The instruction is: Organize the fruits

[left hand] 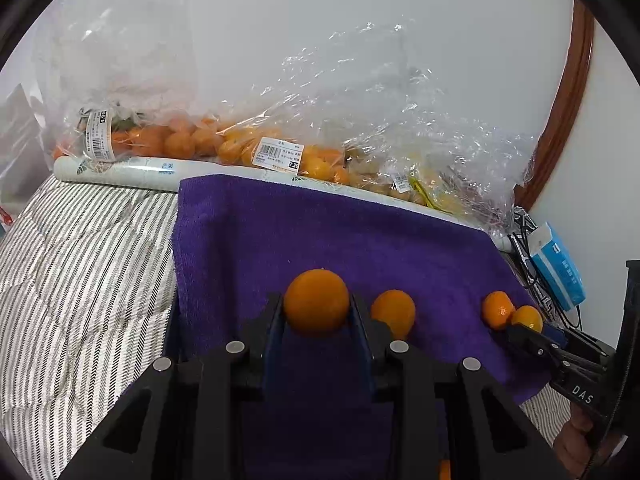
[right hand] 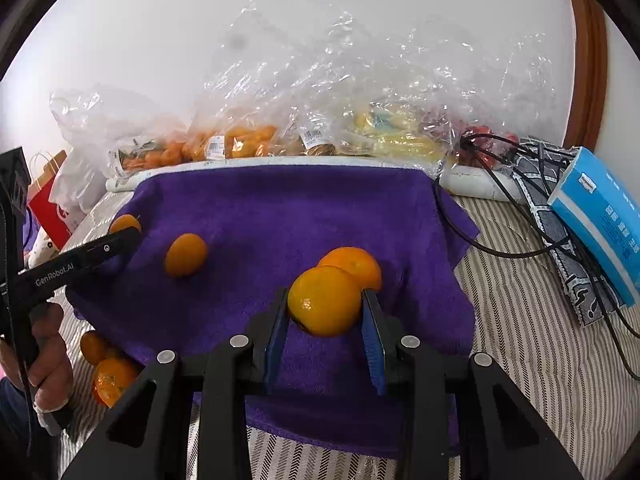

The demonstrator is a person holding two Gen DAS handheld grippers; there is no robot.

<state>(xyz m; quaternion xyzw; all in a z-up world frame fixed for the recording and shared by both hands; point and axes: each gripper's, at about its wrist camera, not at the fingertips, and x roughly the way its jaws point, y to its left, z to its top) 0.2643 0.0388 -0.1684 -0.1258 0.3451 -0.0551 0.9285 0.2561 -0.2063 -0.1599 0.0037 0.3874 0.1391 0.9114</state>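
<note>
A purple towel (left hand: 320,232) lies on the striped bed; it also shows in the right wrist view (right hand: 280,208). My left gripper (left hand: 317,308) is shut on an orange (left hand: 316,302) over the towel. Another orange (left hand: 394,312) lies just right of it. My right gripper (right hand: 325,304) is shut on an orange (right hand: 324,300), with another orange (right hand: 356,264) right behind it on the towel. One more orange (right hand: 186,254) lies on the towel to the left. In the left wrist view the right gripper (left hand: 528,330) holds its orange (left hand: 527,318) beside another one (left hand: 497,310).
Clear plastic bags of oranges (left hand: 192,140) and other fruit (right hand: 392,136) line the wall behind a white roll (left hand: 132,170). A blue tissue pack (right hand: 600,216) and black cables (right hand: 500,200) lie at the right. Two oranges (right hand: 110,372) sit off the towel's left edge on the striped bedding (left hand: 80,260).
</note>
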